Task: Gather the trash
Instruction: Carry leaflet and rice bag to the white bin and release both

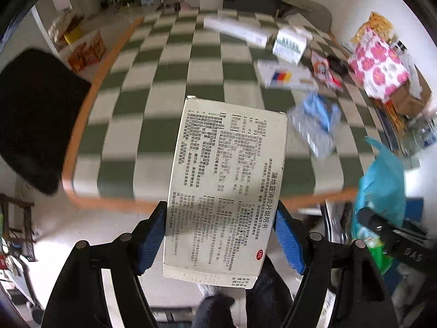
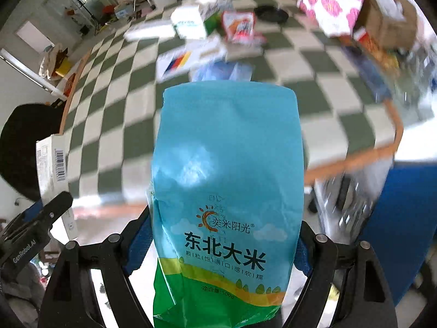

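Note:
My left gripper (image 1: 221, 235) is shut on a flat white medicine box (image 1: 226, 186) printed with black Chinese text, held in the air before the table's near edge. My right gripper (image 2: 224, 243) is shut on a blue and green rice bag (image 2: 229, 180), held upright. The rice bag also shows at the right in the left wrist view (image 1: 382, 180), and the medicine box at the left in the right wrist view (image 2: 52, 169). More trash lies on the green and white checkered table (image 1: 169, 93): a crumpled blue plastic pack (image 1: 316, 123), white boxes (image 1: 289, 43) and a red snack packet (image 2: 240, 27).
A pink-flowered box (image 1: 377, 65) and a cardboard box (image 2: 387, 24) stand at the table's far right. A black chair back (image 1: 35, 117) is at the left. A blue bin (image 2: 404, 218) stands low on the right, with a metal frame (image 2: 344, 205) next to it.

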The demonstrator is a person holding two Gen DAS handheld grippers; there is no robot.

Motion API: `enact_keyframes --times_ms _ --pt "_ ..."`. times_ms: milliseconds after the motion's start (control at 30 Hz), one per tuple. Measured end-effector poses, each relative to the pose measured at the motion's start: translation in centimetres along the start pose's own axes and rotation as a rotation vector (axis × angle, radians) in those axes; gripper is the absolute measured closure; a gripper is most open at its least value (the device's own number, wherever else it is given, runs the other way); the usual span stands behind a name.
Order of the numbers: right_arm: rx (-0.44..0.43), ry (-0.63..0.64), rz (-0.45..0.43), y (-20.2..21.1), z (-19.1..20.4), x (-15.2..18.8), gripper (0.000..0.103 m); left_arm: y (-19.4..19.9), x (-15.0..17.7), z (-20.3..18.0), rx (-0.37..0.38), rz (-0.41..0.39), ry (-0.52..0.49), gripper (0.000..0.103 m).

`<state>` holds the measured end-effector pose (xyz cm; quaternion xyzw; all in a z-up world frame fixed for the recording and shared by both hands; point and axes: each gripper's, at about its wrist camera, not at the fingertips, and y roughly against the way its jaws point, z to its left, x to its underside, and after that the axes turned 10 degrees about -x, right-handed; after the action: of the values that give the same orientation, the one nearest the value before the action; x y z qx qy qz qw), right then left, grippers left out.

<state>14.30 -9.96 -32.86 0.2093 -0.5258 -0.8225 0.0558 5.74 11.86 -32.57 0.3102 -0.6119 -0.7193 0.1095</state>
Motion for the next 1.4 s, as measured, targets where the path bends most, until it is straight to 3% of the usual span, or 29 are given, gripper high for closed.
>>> enact_keyframes --times_ms 33,233,400,567,667,700,733,767,967,1100,1233,1400 --pt "-0.019 -0.013 0.029 -0.8 0.1 2.0 0.018 -2.7 -0.1 1.6 0.012 0.027 0.002 0.030" --pt "-0.049 -0.046 0.202 -9.1 -1.7 9.4 0.017 -10.2 7.0 2.8 0.074 0.236 0.052 0.030" --pt "-0.073 -0.072 0.337 -20.0 -4.4 14.2 0.017 -22.5 11.3 3.7 0.122 0.412 0.143 0.030" --pt "-0.095 -0.084 0.428 -31.6 -7.0 17.4 0.016 -34.1 13.8 2.8 0.171 0.520 0.150 0.029" --pt "-0.127 -0.105 0.471 -37.8 -8.3 18.7 0.015 -38.3 14.9 2.6 0.181 0.561 0.152 0.027" --pt "-0.135 -0.108 0.484 -39.8 -8.6 19.1 0.014 -39.5 15.4 2.7 0.169 0.563 0.147 0.019" --pt "-0.143 -0.109 0.491 -41.3 -8.8 19.5 0.012 -40.3 15.7 2.8 0.154 0.560 0.145 0.005" --pt "-0.155 -0.102 0.502 -43.0 -9.0 19.8 0.002 -41.1 16.0 2.9 0.144 0.492 0.133 0.000" --pt "-0.080 -0.042 0.496 -47.7 -9.3 20.8 0.000 -42.9 17.8 4.0 0.020 0.421 0.131 0.000" --pt "0.028 0.026 0.472 -47.3 -9.5 20.1 0.000 -41.9 18.6 4.5 -0.089 0.368 0.084 0.000" --pt "0.139 0.073 0.447 -45.6 -9.3 19.0 0.000 -39.7 18.9 4.1 -0.126 0.357 0.056 0.000" --pt "0.170 0.090 0.428 -41.4 -9.3 18.1 0.000 -36.4 18.8 4.1 -0.142 0.349 0.032 0.000"
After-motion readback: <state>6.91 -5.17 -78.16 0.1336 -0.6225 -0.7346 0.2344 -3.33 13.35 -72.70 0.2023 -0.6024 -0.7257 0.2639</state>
